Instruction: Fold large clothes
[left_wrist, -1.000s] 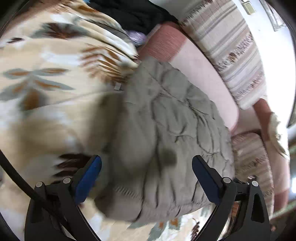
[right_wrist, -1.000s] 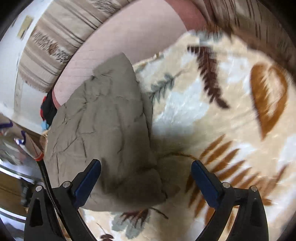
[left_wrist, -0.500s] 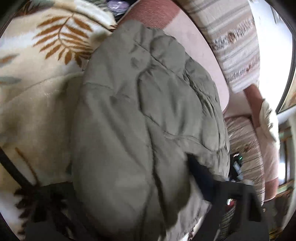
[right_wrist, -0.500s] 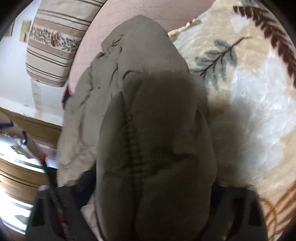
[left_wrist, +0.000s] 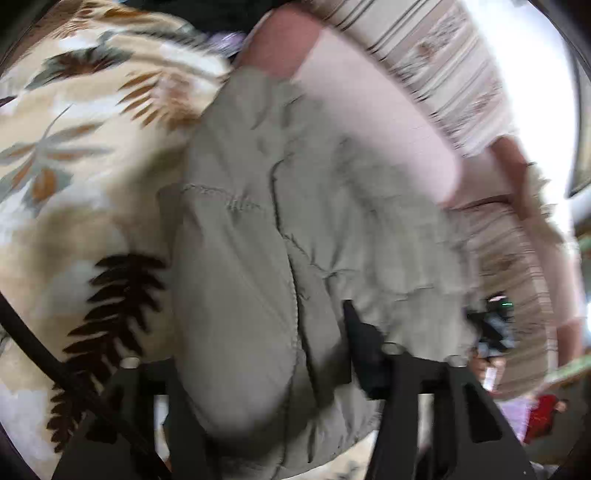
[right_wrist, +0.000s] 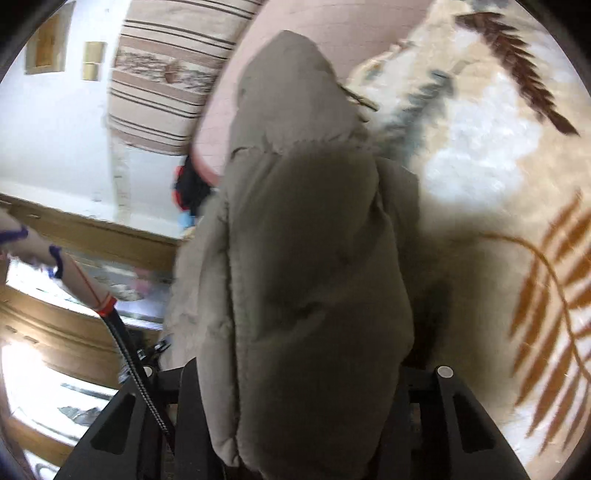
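In the left wrist view, the left gripper (left_wrist: 258, 369) has its black fingers (left_wrist: 364, 343) clamped on a thick fold of the olive-grey padded jacket (left_wrist: 280, 229); they have just been closing, and the puffy cloth bulges out between and over them, hiding most of the left-hand finger. The frame is smeared by motion. Just beyond the fingers the jacket spreads wide, quilted, with a stitched seam running down its middle and many small creases. To its left lies a cream blanket (left_wrist: 74, 155) printed with brown, orange and grey-green leaves; the jacket rests on it and reaches back onto a pink cushion (left_wrist: 369, 122). Farther back is a striped cushion (left_wrist: 443, 62), and at the right edge the other gripper's dark body shows past the jacket's side.

The right wrist view shows the right gripper (right_wrist: 295, 391) likewise gripping the jacket (right_wrist: 303, 258), its fingers having just been closing; the pads are buried under the cloth, only the black frame showing on either side. Here the jacket appears as a narrow, tall, rounded roll running away from the camera, its far tip against the pink cushion. Only this view shows a black cable (right_wrist: 129, 354) with a red band at the left, wooden furniture (right_wrist: 74, 236), and a pale wall (right_wrist: 48, 129) beyond. The leaf blanket (right_wrist: 498, 184) fills the right.
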